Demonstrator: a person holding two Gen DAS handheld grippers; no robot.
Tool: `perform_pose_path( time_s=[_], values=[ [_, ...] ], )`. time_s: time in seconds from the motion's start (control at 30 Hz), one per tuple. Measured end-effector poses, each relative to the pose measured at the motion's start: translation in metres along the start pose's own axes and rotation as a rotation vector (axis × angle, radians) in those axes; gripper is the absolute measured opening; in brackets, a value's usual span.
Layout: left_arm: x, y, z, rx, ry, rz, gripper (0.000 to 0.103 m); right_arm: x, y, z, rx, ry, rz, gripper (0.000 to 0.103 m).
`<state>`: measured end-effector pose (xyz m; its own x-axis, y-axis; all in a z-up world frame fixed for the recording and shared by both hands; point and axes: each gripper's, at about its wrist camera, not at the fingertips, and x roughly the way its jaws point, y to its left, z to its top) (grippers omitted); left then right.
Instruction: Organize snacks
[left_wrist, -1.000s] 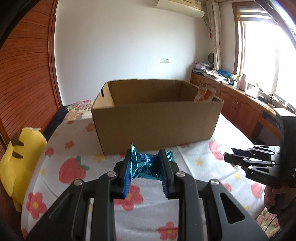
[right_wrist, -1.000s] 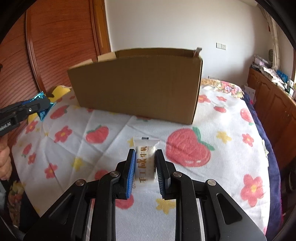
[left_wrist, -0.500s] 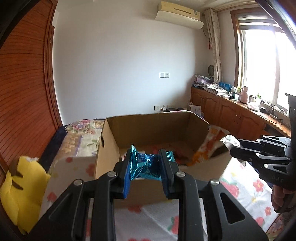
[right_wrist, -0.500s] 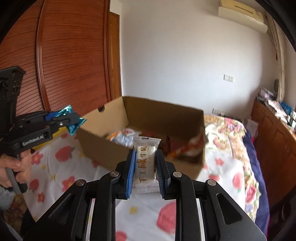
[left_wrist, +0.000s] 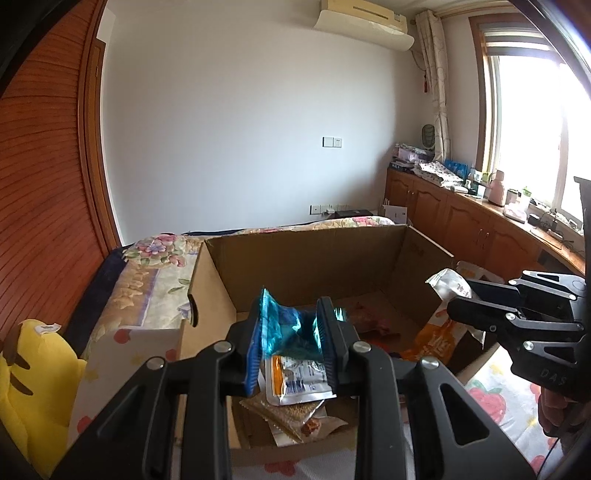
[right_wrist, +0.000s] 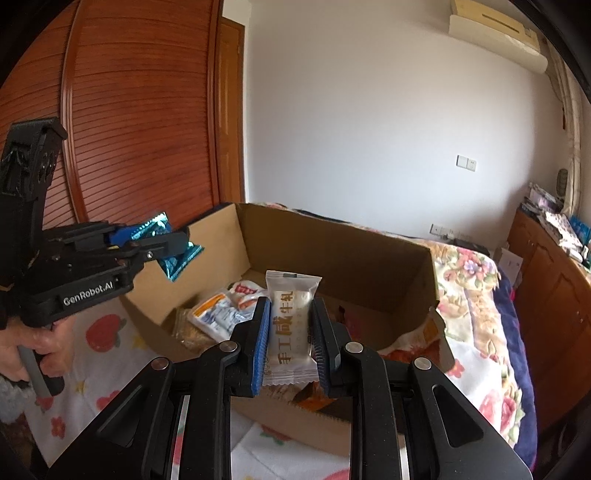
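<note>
My left gripper (left_wrist: 290, 334) is shut on a shiny blue snack packet (left_wrist: 284, 328) and holds it above the near left part of an open cardboard box (left_wrist: 314, 258). It also shows in the right wrist view (right_wrist: 173, 247) with the blue packet (right_wrist: 177, 258). My right gripper (right_wrist: 290, 336) is shut on a white snack packet with gold lettering (right_wrist: 290, 325), held above the box (right_wrist: 332, 243) near its front wall. Several snack packets (left_wrist: 295, 380) lie on the box floor.
The box stands on a bed with a strawberry and flower sheet (right_wrist: 103, 332). A yellow plush toy (left_wrist: 29, 376) lies at the bed's left edge. Wooden cabinets (left_wrist: 461, 221) run along the right wall under the window. A wooden wardrobe (right_wrist: 129, 110) stands left.
Both grippers have risen from low over the bed sheet and moved forward over the box opening, each still holding its packet. The box interior has come into view.
</note>
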<state>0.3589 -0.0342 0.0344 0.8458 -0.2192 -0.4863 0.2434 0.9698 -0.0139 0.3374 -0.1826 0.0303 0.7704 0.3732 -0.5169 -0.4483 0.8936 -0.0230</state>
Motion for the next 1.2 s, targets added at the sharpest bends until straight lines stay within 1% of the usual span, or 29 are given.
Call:
perform_pose_path(
  time_s=[0.2,0.23,0.3,0.33,0.43,0.53,0.67,0.83,1.0,1.2],
  values=[
    [0.010,0.000,-0.002,0.000,0.006,-0.006,0.026,0.013,-0.006,-0.001,0.014,0.021,0.000,0.021],
    [0.010,0.000,-0.003,-0.003,0.006,-0.004,0.029,0.015,-0.006,-0.001,0.016,0.025,0.000,0.022],
    [0.010,0.000,-0.004,0.000,0.003,-0.004,0.031,0.017,-0.007,-0.001,0.031,0.025,-0.002,0.024],
    [0.008,-0.002,-0.005,0.011,0.000,0.004,0.035,0.017,-0.008,-0.001,0.040,0.023,0.002,0.026],
    [0.005,-0.003,-0.007,0.023,0.001,0.007,0.035,0.016,-0.009,-0.001,0.045,0.026,0.010,0.033],
    [-0.004,-0.008,-0.010,0.032,0.007,0.014,0.035,0.010,-0.007,0.000,0.047,0.020,0.009,0.033],
    [-0.020,-0.012,-0.013,0.031,0.014,0.029,0.035,-0.008,-0.002,0.001,0.049,0.009,0.003,0.033],
    [-0.057,-0.021,-0.020,0.031,0.010,0.055,0.035,-0.043,0.006,-0.002,0.047,-0.007,-0.015,0.033],
    [-0.091,-0.027,-0.039,0.021,0.019,0.064,0.036,-0.086,0.016,-0.017,0.073,-0.019,-0.028,0.033],
    [-0.122,-0.037,-0.065,0.022,0.040,0.073,0.036,-0.126,0.032,-0.045,0.081,-0.011,-0.055,0.033]
  ],
)
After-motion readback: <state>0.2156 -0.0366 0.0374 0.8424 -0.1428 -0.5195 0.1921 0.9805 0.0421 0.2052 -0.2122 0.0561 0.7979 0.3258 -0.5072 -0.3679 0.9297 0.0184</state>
